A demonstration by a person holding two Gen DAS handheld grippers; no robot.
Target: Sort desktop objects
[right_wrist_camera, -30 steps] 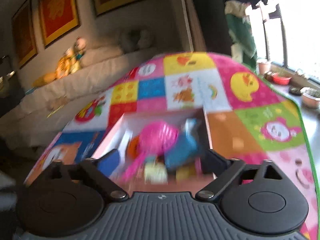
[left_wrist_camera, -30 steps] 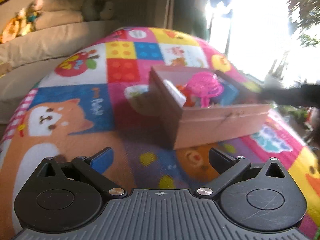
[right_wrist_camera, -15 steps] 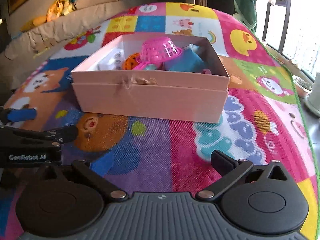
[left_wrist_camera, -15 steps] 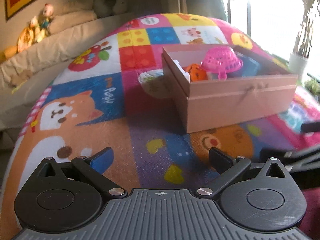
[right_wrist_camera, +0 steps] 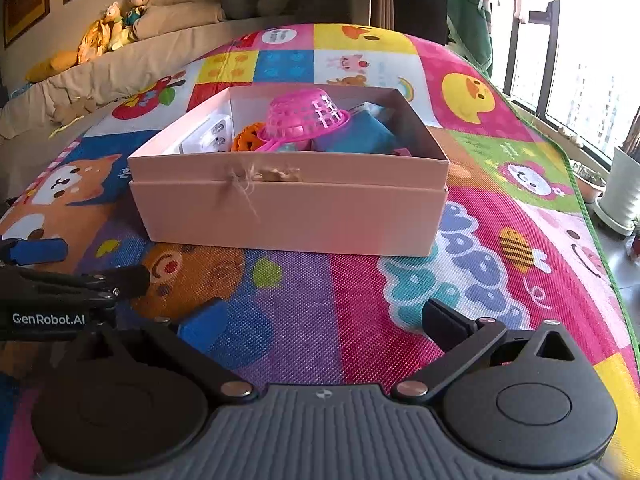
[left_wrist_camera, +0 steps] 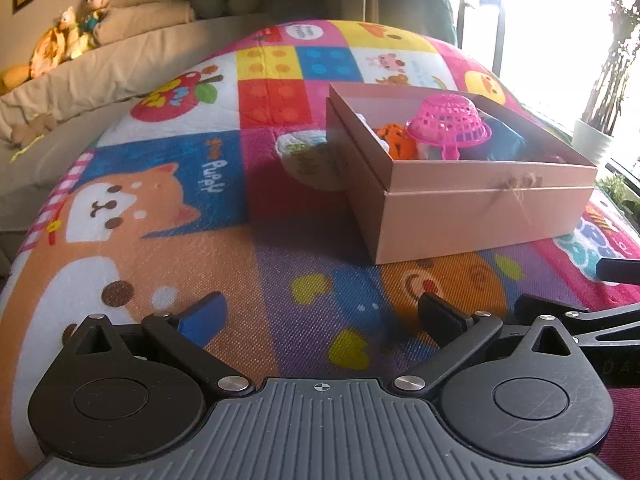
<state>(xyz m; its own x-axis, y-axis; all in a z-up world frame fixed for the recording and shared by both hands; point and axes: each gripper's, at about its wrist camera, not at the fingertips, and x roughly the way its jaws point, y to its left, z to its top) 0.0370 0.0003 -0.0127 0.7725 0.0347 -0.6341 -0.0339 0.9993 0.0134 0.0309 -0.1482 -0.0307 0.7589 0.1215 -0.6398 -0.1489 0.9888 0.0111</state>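
My left claw [left_wrist_camera: 320, 312] is spread wide and holds nothing; it hovers low over the mat [left_wrist_camera: 168, 240]. My right claw [right_wrist_camera: 320, 320] is likewise spread and empty, just beside the left one.

The box [right_wrist_camera: 288, 208] sits on the mat ahead of both claws: ahead and to the right of my left claw, straight ahead of my right. Inside it lie a pink basket [right_wrist_camera: 304, 116], turned upside down on top of the load, an orange ball [right_wrist_camera: 245, 141] and blue items [right_wrist_camera: 360, 136]. A white packet [left_wrist_camera: 302, 150] lies on the mat just beside the box's far left wall.
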